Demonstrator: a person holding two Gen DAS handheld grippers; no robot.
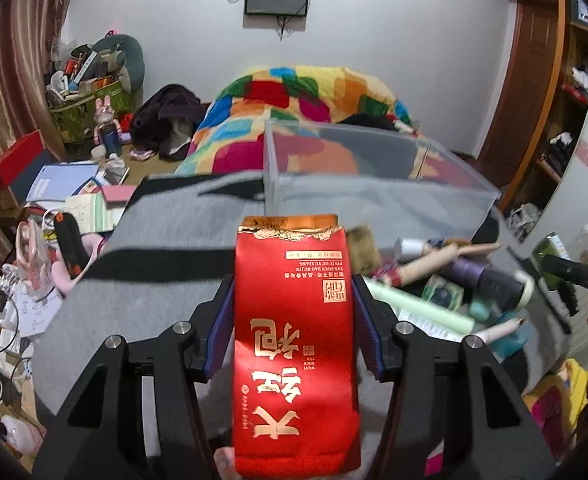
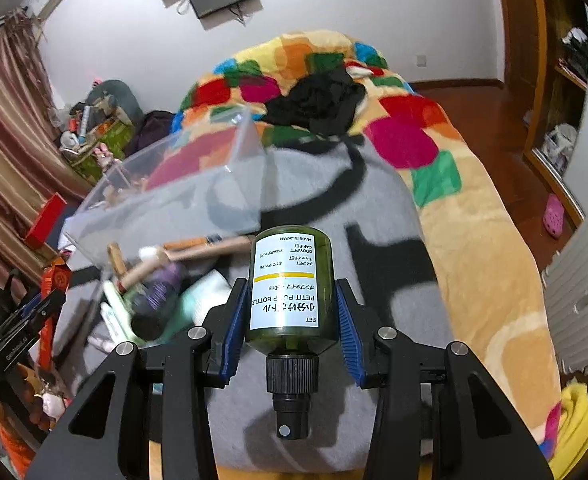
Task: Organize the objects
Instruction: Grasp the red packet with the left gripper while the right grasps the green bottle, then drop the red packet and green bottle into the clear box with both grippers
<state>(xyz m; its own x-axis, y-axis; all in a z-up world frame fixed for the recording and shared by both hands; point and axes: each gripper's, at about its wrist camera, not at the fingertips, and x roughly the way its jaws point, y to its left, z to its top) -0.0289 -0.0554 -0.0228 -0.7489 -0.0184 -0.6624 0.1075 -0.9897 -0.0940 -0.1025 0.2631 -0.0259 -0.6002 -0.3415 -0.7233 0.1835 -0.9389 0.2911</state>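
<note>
My left gripper (image 1: 294, 284) is shut on a red tea packet (image 1: 294, 360) with gold lettering, its blue pads pressing both long sides. It hovers over a grey blanket (image 1: 142, 292). My right gripper (image 2: 290, 286) is shut on a dark green pump bottle (image 2: 290, 280) with a white label, pump end toward the camera. A clear plastic box (image 1: 354, 156) (image 2: 174, 188) stands beyond both grippers. Beside the box lies a pile of loose items (image 1: 454, 280) (image 2: 154, 284), among them a purple bottle and a wooden roller.
The grey blanket (image 2: 374, 240) covers part of a bed with a bright patchwork quilt (image 2: 414, 132). Black clothing (image 2: 318, 100) lies on the quilt. Papers, a red box (image 1: 14, 160) and clutter fill the left side. A wooden shelf unit (image 1: 554, 120) stands at the right.
</note>
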